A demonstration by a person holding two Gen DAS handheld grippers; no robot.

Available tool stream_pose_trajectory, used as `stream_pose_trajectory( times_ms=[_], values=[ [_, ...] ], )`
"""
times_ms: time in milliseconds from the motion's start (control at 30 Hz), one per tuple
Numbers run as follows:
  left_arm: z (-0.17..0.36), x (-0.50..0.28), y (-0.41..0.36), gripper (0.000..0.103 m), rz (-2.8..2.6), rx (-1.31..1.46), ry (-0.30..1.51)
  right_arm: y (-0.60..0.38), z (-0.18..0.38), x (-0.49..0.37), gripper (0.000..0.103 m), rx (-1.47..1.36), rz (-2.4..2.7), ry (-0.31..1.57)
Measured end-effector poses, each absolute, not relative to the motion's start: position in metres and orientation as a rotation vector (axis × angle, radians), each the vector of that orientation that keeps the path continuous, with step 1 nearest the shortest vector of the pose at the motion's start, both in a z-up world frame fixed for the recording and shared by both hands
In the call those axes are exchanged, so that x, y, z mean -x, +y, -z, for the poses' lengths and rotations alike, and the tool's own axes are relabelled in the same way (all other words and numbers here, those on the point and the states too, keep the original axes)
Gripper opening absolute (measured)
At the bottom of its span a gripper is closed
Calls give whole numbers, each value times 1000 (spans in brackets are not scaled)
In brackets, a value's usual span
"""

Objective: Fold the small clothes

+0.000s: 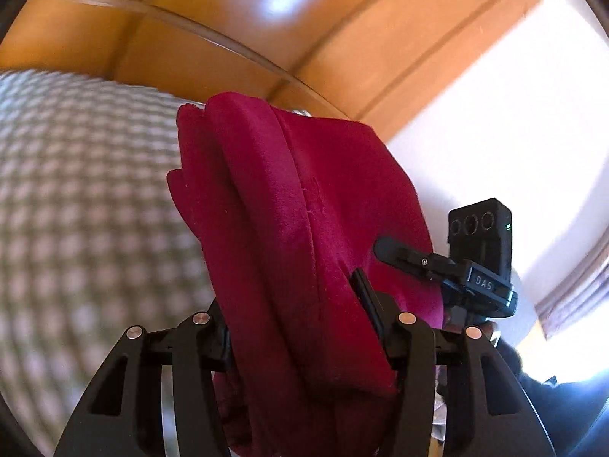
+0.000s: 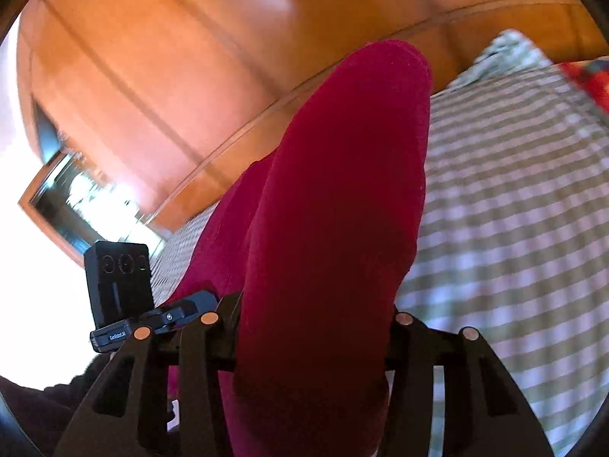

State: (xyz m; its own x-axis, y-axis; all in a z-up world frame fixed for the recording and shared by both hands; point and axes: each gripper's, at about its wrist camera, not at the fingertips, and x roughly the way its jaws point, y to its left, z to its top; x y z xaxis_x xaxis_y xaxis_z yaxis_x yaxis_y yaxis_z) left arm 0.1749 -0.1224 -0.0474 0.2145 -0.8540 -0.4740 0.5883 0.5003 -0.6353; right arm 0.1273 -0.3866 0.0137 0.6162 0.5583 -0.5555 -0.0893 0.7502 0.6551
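Observation:
A dark red fleece garment (image 1: pixel 289 228) fills the middle of the left wrist view, bunched in thick folds. My left gripper (image 1: pixel 300 327) is shut on it, its fingertips hidden in the cloth. In the right wrist view the same red garment (image 2: pixel 335 209) rises in a rounded fold from my right gripper (image 2: pixel 316 342), which is shut on it too. The right gripper (image 1: pixel 449 270) shows beside the cloth in the left wrist view, and the left gripper (image 2: pixel 167 316) shows at lower left in the right wrist view. The garment is held above the bed.
A green-and-white checked bedcover (image 1: pixel 83 198) lies under the garment, also in the right wrist view (image 2: pixel 514 209). A wooden headboard (image 1: pixel 236 11) stands behind. A white wall (image 1: pixel 495 144) is to the right. A red patterned cloth (image 2: pixel 590 80) lies at far right.

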Motion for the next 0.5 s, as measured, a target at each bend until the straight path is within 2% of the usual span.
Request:
stream_pose_trajectory(
  times_ms=[200, 300, 333, 367, 433, 467, 500],
  values=[
    [44, -214, -236, 51, 1045, 234, 954, -468, 12, -139, 47, -652, -200, 836],
    [63, -225, -287, 51, 1011, 95, 1011, -503, 45, -140, 54, -689, -78, 891],
    [70, -226, -295, 51, 988, 54, 1032, -510, 66, -141, 64, -690, -29, 940],
    [87, -228, -306, 56, 925, -44, 1047, -514, 79, -139, 75, -711, -11, 956],
    [104, -228, -303, 69, 912, -43, 1047, -518, 90, -132, 79, -756, -6, 924],
    [106, -234, -295, 72, 906, 3, 1049, -517, 86, -130, 84, -748, 1, 920],
    [106, -236, -291, 72, 906, 33, 1063, -514, 81, -130, 85, -726, 18, 920]
  ],
)
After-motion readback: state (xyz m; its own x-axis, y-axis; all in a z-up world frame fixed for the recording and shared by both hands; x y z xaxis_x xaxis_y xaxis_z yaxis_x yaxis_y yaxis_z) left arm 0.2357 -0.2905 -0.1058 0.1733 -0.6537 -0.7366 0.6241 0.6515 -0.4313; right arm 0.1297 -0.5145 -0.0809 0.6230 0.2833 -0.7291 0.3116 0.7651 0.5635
